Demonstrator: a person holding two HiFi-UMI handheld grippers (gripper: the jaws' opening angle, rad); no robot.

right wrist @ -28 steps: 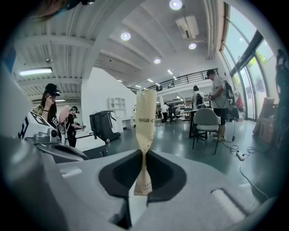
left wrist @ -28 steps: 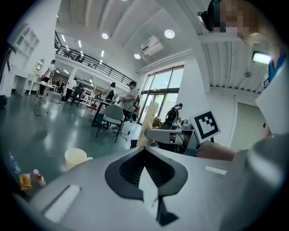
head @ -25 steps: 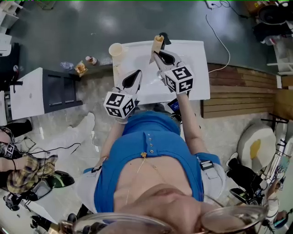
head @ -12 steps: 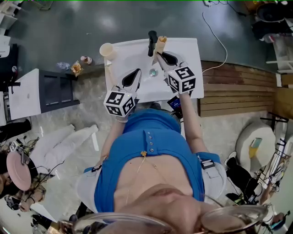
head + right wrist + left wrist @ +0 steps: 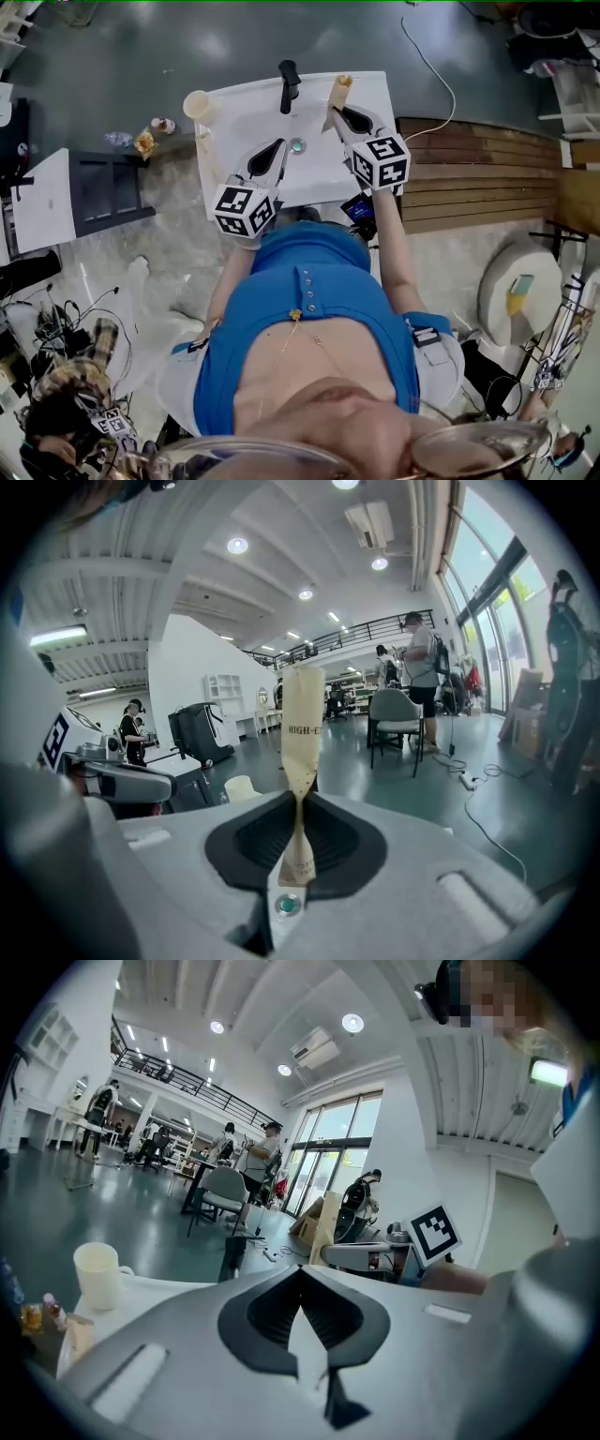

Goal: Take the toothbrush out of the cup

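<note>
Looking steeply down over a person in a blue shirt (image 5: pixel 309 300), the head view shows a hand-held gripper in each hand, both reaching out over a white washbasin (image 5: pixel 234 127). Nearest, the left gripper (image 5: pixel 278 148) hangs over the basin's near left part with its jaws shut tight and nothing between them. The round drain (image 5: pixel 297 145) lies just to its right.

Farther off and to the right, the right gripper (image 5: pixel 335 112) has its jaws pinched on the lower end of the toothbrush (image 5: pixel 338 91). The toothbrush is sealed in a cream paper wrapper and stands upright, clear of the cup. In the right gripper view, black print on the wrapper begins "HIGH-E" and the rest curves out of sight. Smaller print lower down is too crumpled to read.

The cream cup (image 5: pixel 197 103) stands on the basin's far left corner, well apart from the toothbrush. The black tap (image 5: pixel 288 79) rises at the far edge between them. A second ago the toothbrush stood in front of the tap and nearer the cup; now it is to the tap's right.

On the grey floor beyond, small bottles (image 5: pixel 164 124) sit left of the cup and a white cable (image 5: pixel 441 70) trails to the right. Wooden boards (image 5: pixel 478 178) lie right of the basin.
</note>
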